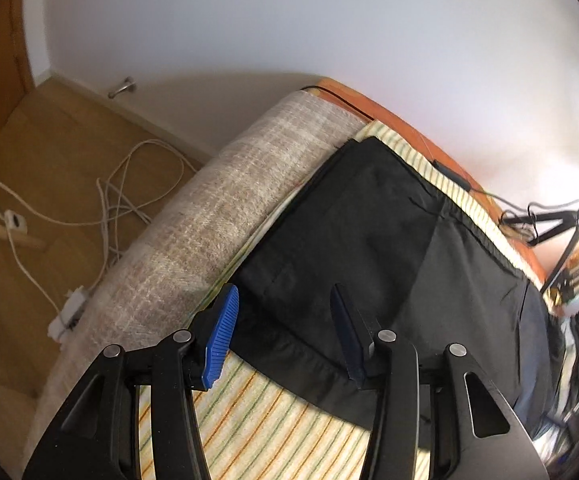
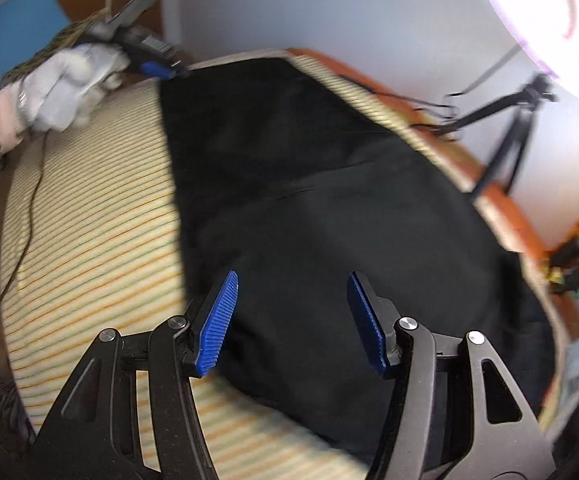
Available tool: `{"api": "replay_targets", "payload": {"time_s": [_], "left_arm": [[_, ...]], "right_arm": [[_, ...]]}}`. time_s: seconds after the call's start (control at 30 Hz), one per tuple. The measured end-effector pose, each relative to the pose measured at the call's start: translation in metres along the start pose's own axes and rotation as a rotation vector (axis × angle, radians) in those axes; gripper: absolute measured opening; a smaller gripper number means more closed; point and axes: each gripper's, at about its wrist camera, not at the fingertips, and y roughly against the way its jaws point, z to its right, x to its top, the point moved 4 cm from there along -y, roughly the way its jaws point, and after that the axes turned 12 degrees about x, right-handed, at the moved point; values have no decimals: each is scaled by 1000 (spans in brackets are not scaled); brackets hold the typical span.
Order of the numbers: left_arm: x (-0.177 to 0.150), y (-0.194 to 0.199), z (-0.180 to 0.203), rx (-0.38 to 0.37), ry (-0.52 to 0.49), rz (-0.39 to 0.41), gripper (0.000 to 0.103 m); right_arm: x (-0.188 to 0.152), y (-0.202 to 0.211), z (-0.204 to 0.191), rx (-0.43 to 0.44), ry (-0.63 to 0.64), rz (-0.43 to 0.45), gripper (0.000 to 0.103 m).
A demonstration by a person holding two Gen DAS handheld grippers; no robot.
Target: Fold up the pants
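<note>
Black pants lie folded flat on a striped cream sheet. My left gripper is open and empty, hovering over the near edge of the pants. In the right wrist view the pants fill the middle. My right gripper is open and empty above them. The left gripper, held in a white-gloved hand, shows there at the far corner of the pants.
A woven grey mattress edge borders the sheet. White cables and a power strip lie on the wooden floor. An orange bed frame and a black tripod stand by the wall.
</note>
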Motion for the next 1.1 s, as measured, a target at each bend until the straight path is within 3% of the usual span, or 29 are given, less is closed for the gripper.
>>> {"api": "replay_targets", "payload": {"time_s": [0.23,0.4,0.53,0.57,0.73,0.9,1.1], "left_arm": [[3,-6,2,-8,8,18,43],[7,-12,-8,-26,69,11,11],[5,-11,-10,-56,85,18,8],[4,-9,-10,-64,85,24,6],[5,-1,-7,-69,79,51,5],[2,16,-4,-11,34,107,5],[-3,12,-9,44,0,105,5]], "right_arm": [[0,-29,-16,5,21,-45,59],[-2,-38,-24,-13,52,-79,58],[-5,-39,-22,15,15,-92,20],[-5,-38,-21,11,12,-92,15],[-4,-30,-18,20,-14,-66,8],[-3,-18,-22,44,-4,-47,6],[-9,-21,-31,74,19,-75,5]]}}
